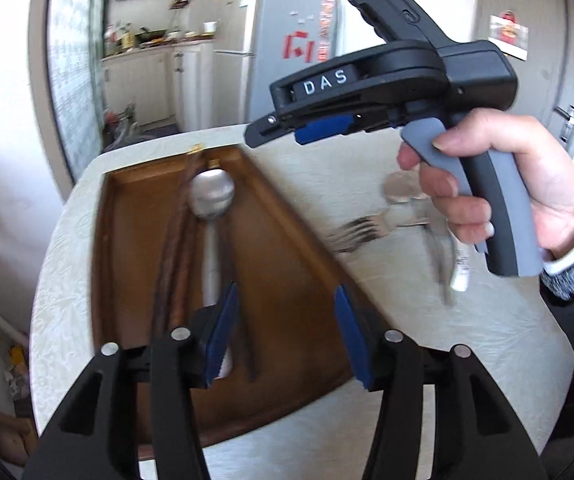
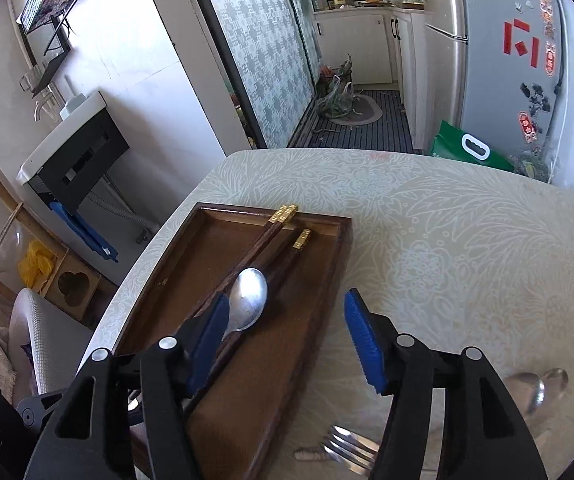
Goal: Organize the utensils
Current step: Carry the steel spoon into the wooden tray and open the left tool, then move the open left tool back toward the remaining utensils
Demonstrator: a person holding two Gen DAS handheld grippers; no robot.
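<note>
The left gripper (image 1: pixel 287 332) and right gripper (image 2: pixel 299 340) gape open, holding nothing. The fork (image 2: pixel 351 446) looks thin, hard and slippery; pinch its handle.

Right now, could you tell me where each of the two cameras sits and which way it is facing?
Left wrist: on the left gripper, looking down its open fingers at the wooden tray with spoon and chopsticks; the right hand and right gripper show at right.
Right wrist: on the right gripper, fingers open, facing the tray and kitchen beyond; a black part at lower left may be the left gripper.
Shared: tray, spoon, chopsticks, forks on the tablecloth, fridge.
</note>
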